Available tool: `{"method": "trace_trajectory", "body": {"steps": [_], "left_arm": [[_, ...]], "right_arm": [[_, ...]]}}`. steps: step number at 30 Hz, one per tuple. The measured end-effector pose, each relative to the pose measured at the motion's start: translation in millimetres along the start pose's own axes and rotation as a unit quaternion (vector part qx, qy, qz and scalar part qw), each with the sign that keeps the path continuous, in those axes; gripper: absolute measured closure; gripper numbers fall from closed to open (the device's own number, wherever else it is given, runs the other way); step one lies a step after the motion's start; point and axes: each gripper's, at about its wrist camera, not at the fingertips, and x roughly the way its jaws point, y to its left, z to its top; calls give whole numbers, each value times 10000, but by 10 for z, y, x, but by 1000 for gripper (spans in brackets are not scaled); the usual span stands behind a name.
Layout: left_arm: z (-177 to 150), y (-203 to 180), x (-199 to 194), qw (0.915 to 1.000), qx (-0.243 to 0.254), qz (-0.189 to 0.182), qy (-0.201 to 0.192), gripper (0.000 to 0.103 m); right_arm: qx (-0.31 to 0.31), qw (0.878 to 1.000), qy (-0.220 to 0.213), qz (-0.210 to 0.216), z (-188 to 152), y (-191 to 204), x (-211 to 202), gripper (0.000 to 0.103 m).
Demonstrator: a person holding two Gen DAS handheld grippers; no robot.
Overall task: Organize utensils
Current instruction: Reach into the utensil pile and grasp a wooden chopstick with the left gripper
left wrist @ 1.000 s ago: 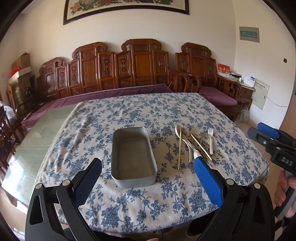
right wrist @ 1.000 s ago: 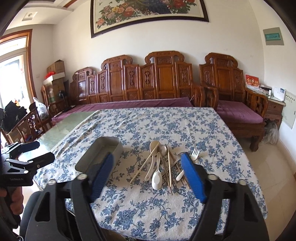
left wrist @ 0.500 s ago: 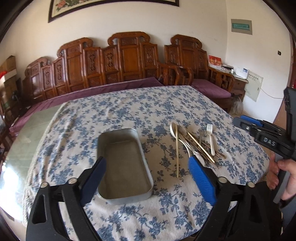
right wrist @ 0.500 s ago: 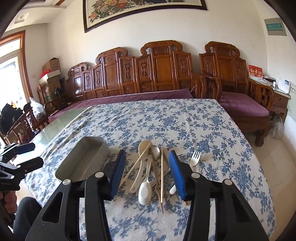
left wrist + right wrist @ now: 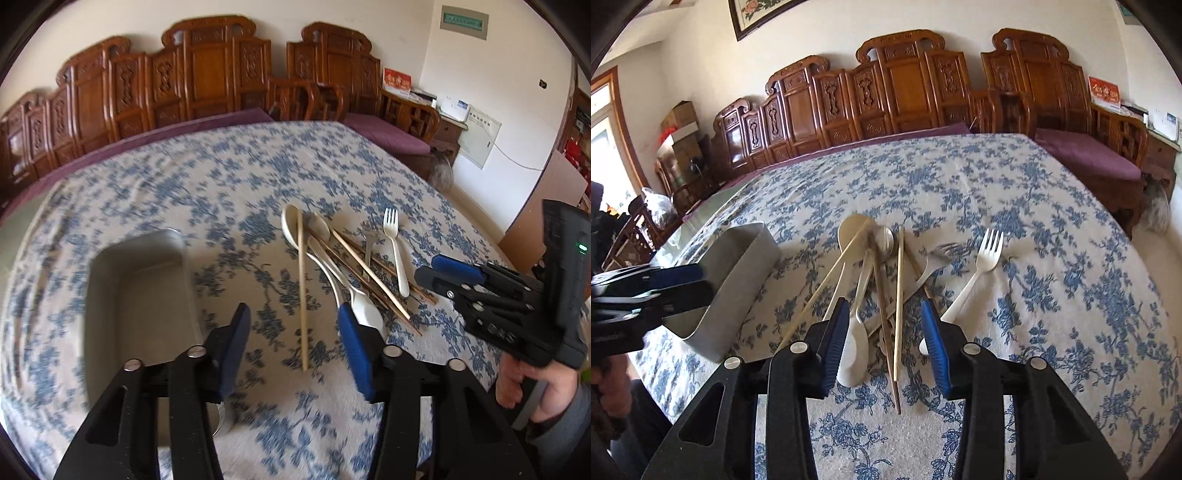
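Metal and bare, the tray sits on the bench beside an unsorted heap of utensils. Both the left claw and right claw hover part-open and empty; sorting appears unstarted.

Both wrist cameras sit low at the desk's near edge, facing 12 o'clock toward the carved wooden bench. The left view hangs close beside the metal tray; the right view hangs close over the utensil pile. Both share tray, pile and bench.
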Motion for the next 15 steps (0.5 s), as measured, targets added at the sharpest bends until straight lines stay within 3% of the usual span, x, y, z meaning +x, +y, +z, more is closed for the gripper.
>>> {"method": "trace_trajectory", "body": {"steps": [6,15], "left_arm": [[59,-96,410,9996,54,-37,270,74],[110,-75,869,9983,60,156,556,80]], "right_arm": [[-32,9999,140,96,-93,-10,67,60],[11,9995,261,158,-116,-26,126,60]]}}
